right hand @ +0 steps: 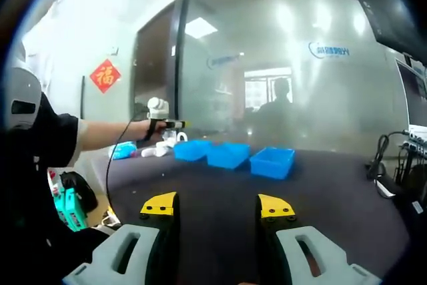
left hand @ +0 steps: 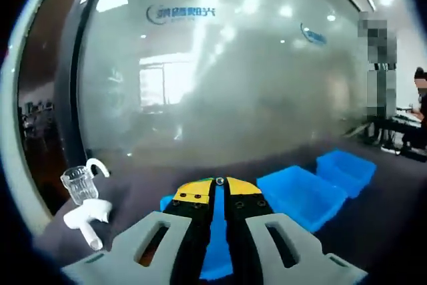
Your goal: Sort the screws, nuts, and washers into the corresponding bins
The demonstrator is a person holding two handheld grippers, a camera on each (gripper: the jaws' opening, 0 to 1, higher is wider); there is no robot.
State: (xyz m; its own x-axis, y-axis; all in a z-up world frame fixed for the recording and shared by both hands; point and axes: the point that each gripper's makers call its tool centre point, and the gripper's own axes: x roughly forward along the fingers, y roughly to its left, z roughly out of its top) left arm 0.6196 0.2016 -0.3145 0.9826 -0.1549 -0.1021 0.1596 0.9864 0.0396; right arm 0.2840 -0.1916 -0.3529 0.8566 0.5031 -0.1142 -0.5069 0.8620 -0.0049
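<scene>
**Left tongs closed on a small part above the bins; right tongs held open over the worktop**

In the left gripper view, the left tongs [left hand: 219, 185] are seen with their yellow-tipped jaws brought together, and a small dark round part [left hand: 219, 181] is pinched at the very tips; whether it is a nut, a washer or a screw head cannot be told. The tongs are held above a row of three blue bins on the dark worktop [left hand: 393, 218]. The nearest bin [left hand: 217, 251] is largely hidden behind the jaws, the middle bin [left hand: 303, 195] lies just to the right of it, and the far bin [left hand: 347, 168] stands beyond that one. What the bins hold cannot be made out. At the left of the worktop a clear glass mug [left hand: 81, 183] with a handle is seen upright, and a white object [left hand: 87, 217] lies just in front of it. A frosted glass wall [left hand: 220, 71] bearing blue lettering stands behind the worktop.

In the right gripper view, the right tongs [right hand: 218, 206] are seen with their jaws well apart and nothing between them, low over a bare stretch of the worktop. The three blue bins are seen farther off in a row, and a person's arm [right hand: 110, 131] is stretched out toward them from the left, with the left tongs carried at its end near the leftmost bin. A red diamond-shaped sign [right hand: 105, 75] is fixed to the wall at the left, and cables [right hand: 383, 165] lie at the right edge of the worktop.
</scene>
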